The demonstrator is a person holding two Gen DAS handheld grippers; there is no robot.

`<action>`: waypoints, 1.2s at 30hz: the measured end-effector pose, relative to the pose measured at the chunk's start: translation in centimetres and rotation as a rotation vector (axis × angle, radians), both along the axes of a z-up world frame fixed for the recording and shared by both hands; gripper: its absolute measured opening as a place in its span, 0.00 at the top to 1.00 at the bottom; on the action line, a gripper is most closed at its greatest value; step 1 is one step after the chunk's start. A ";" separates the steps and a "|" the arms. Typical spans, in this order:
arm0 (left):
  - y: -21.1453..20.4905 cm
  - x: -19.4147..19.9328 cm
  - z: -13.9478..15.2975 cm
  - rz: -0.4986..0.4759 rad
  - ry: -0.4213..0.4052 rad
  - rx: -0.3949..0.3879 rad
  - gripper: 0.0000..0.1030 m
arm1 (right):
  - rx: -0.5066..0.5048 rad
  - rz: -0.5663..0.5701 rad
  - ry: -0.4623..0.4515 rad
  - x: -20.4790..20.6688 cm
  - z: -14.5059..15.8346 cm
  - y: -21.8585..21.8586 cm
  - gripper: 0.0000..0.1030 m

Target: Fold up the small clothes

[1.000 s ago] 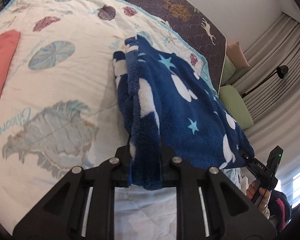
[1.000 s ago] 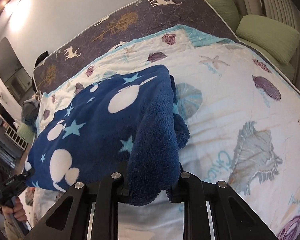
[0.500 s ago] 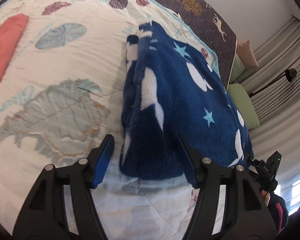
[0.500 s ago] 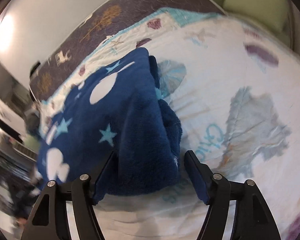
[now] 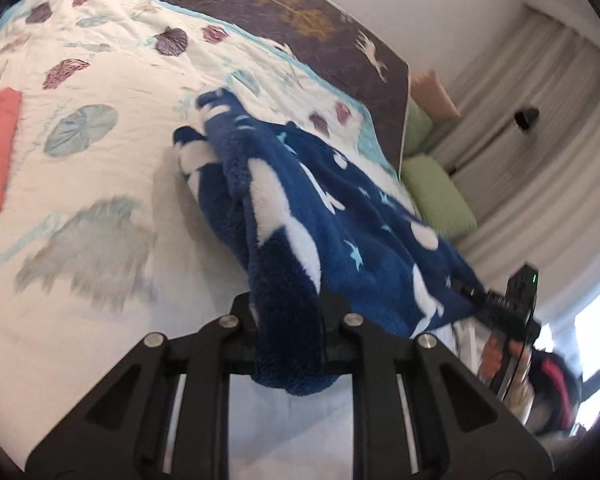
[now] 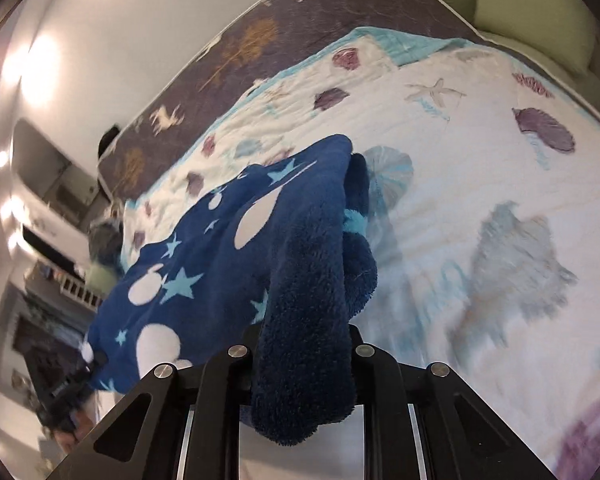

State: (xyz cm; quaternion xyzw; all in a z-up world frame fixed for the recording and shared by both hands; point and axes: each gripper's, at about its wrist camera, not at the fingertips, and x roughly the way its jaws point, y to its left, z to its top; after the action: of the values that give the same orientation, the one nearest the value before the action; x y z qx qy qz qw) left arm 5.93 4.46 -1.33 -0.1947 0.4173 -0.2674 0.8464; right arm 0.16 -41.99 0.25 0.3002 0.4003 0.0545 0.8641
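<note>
Both grippers, left gripper (image 5: 288, 320) and right gripper (image 6: 302, 344), are clamping tight on near corners of the fuzzy blue starry garment (image 5: 300, 208), lifting it off the seashell quilt (image 5: 100, 152), so it's looking partway folded with more folding left, I'm guessing.

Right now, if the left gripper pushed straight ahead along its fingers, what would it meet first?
Left gripper is already clamped on the blue fleece garment; going on, it would bunch that, probably into the seashell quilt.
</note>
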 end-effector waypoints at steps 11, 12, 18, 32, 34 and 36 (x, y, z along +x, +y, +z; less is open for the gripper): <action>4.1 -6.4 -0.1 0.166 0.005 0.286 0.63 | -0.177 -0.037 0.229 -6.8 -2.4 -1.7 0.43; 4.3 -6.1 0.8 0.174 -0.033 0.271 0.50 | -0.170 -0.069 0.196 -6.4 -1.4 -2.4 0.42; 2.2 1.2 1.6 0.113 -0.124 0.237 0.34 | -0.150 -0.079 0.035 0.6 1.1 -4.5 0.30; -3.0 12.1 -1.5 0.002 -0.057 0.221 0.88 | -0.040 0.085 0.050 11.9 -2.5 -3.6 0.93; -2.9 10.6 0.4 -0.025 -0.157 0.169 0.89 | -0.050 0.071 -0.052 10.8 -0.6 -3.3 0.94; -2.1 8.5 2.9 -0.068 -0.295 0.058 0.89 | -0.022 0.067 -0.195 8.7 2.2 -3.5 0.94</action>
State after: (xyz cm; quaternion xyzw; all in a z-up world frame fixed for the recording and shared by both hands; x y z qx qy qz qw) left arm 14.44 2.40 1.59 -0.1144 0.3023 -0.3094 0.8943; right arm 8.85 -45.54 2.45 0.2702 0.3246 0.1079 0.9000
